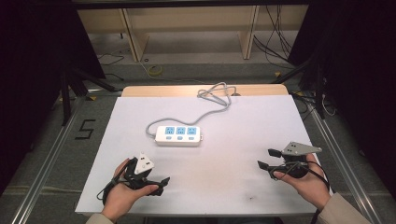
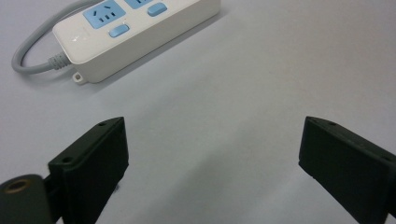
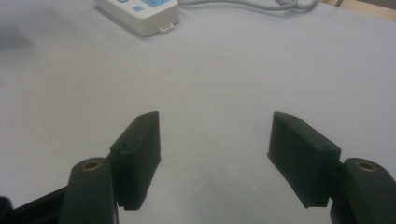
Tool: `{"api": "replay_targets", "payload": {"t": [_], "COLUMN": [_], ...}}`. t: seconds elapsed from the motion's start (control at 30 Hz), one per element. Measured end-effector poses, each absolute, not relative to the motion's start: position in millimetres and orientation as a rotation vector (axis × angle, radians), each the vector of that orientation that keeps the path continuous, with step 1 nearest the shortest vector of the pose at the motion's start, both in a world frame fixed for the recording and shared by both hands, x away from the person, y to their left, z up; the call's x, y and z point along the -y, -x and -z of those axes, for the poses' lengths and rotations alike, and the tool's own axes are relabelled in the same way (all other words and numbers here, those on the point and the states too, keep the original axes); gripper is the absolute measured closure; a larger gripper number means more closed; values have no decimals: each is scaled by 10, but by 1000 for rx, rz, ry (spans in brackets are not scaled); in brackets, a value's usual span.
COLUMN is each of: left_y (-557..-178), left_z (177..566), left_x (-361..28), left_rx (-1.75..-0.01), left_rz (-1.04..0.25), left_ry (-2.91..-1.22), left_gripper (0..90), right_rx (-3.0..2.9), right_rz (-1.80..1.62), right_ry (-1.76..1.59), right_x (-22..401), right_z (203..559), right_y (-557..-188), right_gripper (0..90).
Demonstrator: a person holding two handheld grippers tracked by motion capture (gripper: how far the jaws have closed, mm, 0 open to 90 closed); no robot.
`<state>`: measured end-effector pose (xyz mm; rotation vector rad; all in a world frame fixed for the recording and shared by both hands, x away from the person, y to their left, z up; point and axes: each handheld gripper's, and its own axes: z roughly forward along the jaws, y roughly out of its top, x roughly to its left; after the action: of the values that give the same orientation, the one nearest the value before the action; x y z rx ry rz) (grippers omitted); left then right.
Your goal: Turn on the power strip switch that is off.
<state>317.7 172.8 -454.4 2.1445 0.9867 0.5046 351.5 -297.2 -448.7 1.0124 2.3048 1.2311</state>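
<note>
While both forearms come in from the near edge of the white table [image 1: 243, 140], each hand grasps its tool low over the surface, well apart from the other. Held in the left hand [image 1: 122, 190], the left gripper [image 1: 161, 183] points toward the table's right side, jaws spread wide with nothing between them. Over in the right hand [image 1: 309, 183], the right gripper [image 1: 267, 158] points leftward, jaws likewise spread and empty. Between and beyond them, near the table's middle, lies the white power strip [image 1: 179, 135] with blue sockets, nearer the left gripper but touching neither; its grey cord [image 1: 205, 112] runs to the far edge.
</note>
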Motion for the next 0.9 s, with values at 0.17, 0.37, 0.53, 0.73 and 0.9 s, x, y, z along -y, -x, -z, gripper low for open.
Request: {"api": "replay_targets", "payload": {"t": [0.17,0.37,0.53,0.73,0.9], "left_y": [-3178,-3187,-3262,-3334,-3387], "left_z": [4536,4480,4428,4416,4410], "left_x": [-1722,-1729,-1764,-1701,-1672], "left_rx": [-1026,-1065,-1128,-1148,-1150], "left_rz": [-528,-580,-595,-583,-590], "left_ry": [-2140,-2159,-2109,-2099,-2094], "left_gripper": [173,659,893,895,895], "right_rx": [-2297,-2297,-2299,-2307,-2312], "right_rz": [-1230,-1222,-1220,-1212,-1205], "right_ry": [-1011,-1001,-1002,-998,-993], "right_x": [2979,2956,2951,2944,2928], "right_z": [4472,4464,4474,4483,4488], "right_y": [-3497,-3493,-3502,-3506,-3508], "right_gripper": [344,345,346,348,348]}}
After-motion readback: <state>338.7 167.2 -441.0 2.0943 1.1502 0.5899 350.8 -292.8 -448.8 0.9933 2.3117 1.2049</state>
